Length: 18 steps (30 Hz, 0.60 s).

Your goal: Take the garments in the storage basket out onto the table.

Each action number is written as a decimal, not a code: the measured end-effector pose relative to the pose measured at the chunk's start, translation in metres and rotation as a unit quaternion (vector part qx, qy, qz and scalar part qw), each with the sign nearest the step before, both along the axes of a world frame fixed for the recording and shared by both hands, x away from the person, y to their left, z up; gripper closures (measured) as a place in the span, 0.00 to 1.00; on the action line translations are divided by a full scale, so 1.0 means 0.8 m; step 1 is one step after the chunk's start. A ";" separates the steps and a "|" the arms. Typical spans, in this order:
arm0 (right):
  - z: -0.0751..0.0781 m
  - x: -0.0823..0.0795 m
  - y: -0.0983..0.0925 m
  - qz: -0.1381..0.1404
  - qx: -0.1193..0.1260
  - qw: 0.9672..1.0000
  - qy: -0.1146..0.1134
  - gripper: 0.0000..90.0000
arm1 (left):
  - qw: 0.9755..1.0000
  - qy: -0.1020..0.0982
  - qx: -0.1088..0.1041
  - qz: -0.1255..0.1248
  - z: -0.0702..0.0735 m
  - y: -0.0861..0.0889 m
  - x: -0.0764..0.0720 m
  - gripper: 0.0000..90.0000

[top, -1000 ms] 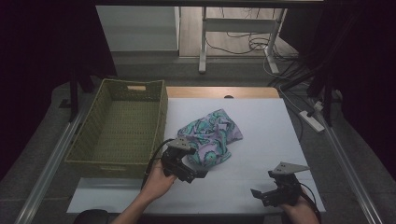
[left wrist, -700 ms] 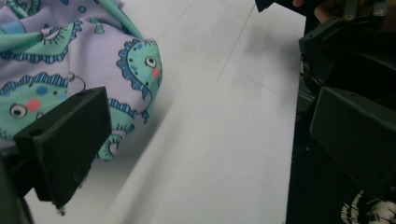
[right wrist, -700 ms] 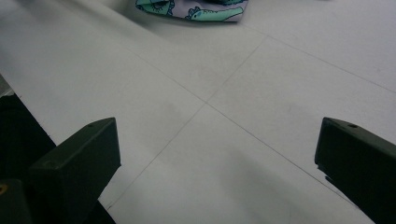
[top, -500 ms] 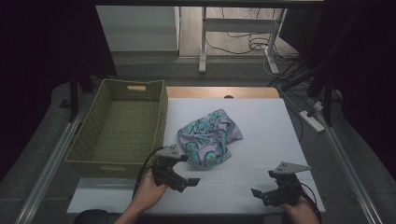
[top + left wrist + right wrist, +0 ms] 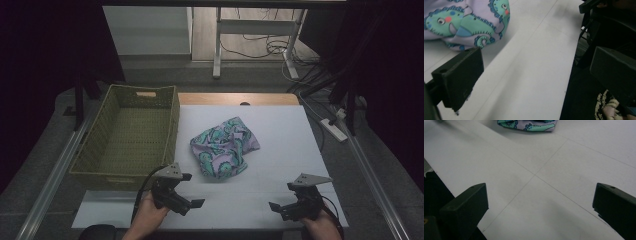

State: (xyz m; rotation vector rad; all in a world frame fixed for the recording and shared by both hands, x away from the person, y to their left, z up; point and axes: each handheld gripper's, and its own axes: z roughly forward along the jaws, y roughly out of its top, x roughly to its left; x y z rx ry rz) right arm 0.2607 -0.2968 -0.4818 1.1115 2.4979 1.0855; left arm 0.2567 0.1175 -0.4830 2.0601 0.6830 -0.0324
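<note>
Because the crumpled cloth (image 5: 223,152) lies loose at the middle of the desk (image 5: 280,130), apart from both grippers, a single fold could be caught and the rest dragged. The left gripper (image 5: 192,200) and right gripper (image 5: 276,207) are held with jaws spread, empty, near the desk's front edge.

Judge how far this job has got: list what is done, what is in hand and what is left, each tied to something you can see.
Done: nothing visible; the patterned cloth lies crumpled on the white table and the woven basket beside it holds nothing. In hand: nothing gripped; the left gripper and right gripper are both open near the front edge. Left: probably handling the cloth, perhaps moving it to the basket.
</note>
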 end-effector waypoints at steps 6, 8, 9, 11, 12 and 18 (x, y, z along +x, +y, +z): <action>0.000 0.000 0.000 0.000 0.001 1.000 0.001 0.01 | 1.000 -0.007 0.014 -0.005 -0.001 0.006 -0.017 0.00; 0.000 0.000 0.000 0.000 0.001 1.000 0.001 0.01 | 1.000 -0.009 0.021 -0.005 -0.002 0.007 -0.023 0.00; 0.000 0.000 0.000 0.000 0.001 1.000 0.001 0.01 | 1.000 -0.008 0.021 -0.003 -0.002 0.010 -0.024 0.00; 0.000 0.000 0.000 0.000 0.000 1.000 0.001 0.01 | 1.000 -0.003 0.016 -0.002 -0.004 0.015 -0.028 0.00; 0.000 0.000 0.000 0.000 0.000 1.000 0.001 0.01 | 1.000 -0.001 0.014 -0.002 -0.004 0.017 -0.030 0.00; 0.000 0.000 0.001 0.001 -0.003 1.000 0.002 0.01 | 1.000 -0.003 0.022 0.019 -0.006 0.034 -0.043 0.00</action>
